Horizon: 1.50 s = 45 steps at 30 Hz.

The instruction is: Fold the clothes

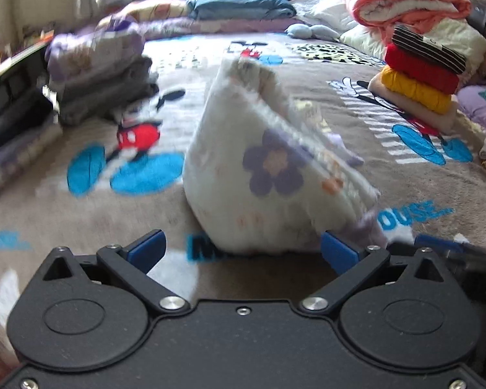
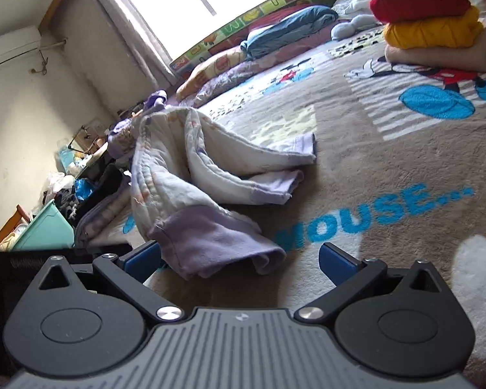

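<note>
A white quilted garment with purple flowers and lilac cuffs lies crumpled on the Mickey Mouse blanket, blurred in the left wrist view. It also shows in the right wrist view, heaped with a lilac cuff nearest me. My left gripper is open, its blue pads on either side of the garment's near edge. My right gripper is open, with the lilac cuff lying between its fingers. Neither holds the cloth.
A stack of folded clothes, striped, red, yellow and beige, stands at the right; it also shows in the right wrist view. Folded grey and purple bedding lies left. Pillows and quilts line the far side. A teal bin stands beside the bed.
</note>
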{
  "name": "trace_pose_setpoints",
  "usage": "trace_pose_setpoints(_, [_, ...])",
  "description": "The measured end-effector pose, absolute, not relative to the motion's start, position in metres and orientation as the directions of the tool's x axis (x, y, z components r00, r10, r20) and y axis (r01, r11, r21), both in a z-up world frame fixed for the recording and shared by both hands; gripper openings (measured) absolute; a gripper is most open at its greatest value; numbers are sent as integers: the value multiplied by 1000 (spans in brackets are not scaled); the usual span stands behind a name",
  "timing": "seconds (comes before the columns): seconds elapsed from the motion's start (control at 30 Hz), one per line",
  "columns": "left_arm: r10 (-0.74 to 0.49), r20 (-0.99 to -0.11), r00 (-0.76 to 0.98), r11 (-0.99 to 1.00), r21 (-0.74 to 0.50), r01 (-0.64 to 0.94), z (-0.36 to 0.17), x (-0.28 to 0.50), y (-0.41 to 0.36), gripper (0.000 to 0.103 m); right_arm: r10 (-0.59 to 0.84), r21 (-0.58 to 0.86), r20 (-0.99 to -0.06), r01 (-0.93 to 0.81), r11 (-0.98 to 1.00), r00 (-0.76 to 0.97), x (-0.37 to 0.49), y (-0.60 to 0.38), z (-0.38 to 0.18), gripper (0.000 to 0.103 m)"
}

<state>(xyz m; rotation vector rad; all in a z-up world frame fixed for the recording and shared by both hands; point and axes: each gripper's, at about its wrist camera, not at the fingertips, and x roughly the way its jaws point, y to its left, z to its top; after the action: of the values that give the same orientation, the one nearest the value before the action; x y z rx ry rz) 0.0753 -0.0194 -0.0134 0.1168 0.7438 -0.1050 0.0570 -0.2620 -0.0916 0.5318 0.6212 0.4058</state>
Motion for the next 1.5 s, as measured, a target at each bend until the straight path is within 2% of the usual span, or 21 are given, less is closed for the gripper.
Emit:
trace_pose_setpoints(0.27, [-4,-598,801,905,339,257,23,112,-56,103,563,690,-404,-164,705,721,64,-269,-112,103])
trace_pose_setpoints(0.4, [3,-578,816,848,434,304,40,144,-73,103,577,746,-364,-143,650,731,66,-275,-120,102])
trace_pose_setpoints(0.63, [18,-676,736,761,486,429,42,213,-101,103,598,762,-290,-197,617,748,68,-273,-122,91])
trace_pose_setpoints(1.0, [197,-829,523,497,544,676,-20,272,-134,103,579,601,-273,-334,726,769,68,-249,-106,83])
trace_pose_setpoints(1.1, [194,-829,524,531,538,654,-19,267,-117,103,584,572,-277,-357,738,763,68,-244,-106,73])
trace_pose_setpoints(1.13, [190,-828,528,548,536,642,-18,265,-109,103,586,561,-279,-367,742,760,68,-241,-105,67])
trace_pose_setpoints(1.2, [183,-825,535,580,530,618,-16,260,-95,101,592,538,-284,-386,749,754,67,-236,-105,63])
trace_pose_setpoints(1.37, [166,-816,553,658,510,554,-11,247,-59,68,609,509,-287,-421,751,739,63,-228,-103,51])
trace_pose_setpoints(1.5, [154,-808,569,715,488,500,-7,238,-30,59,611,499,-296,-426,754,735,63,-225,-103,51])
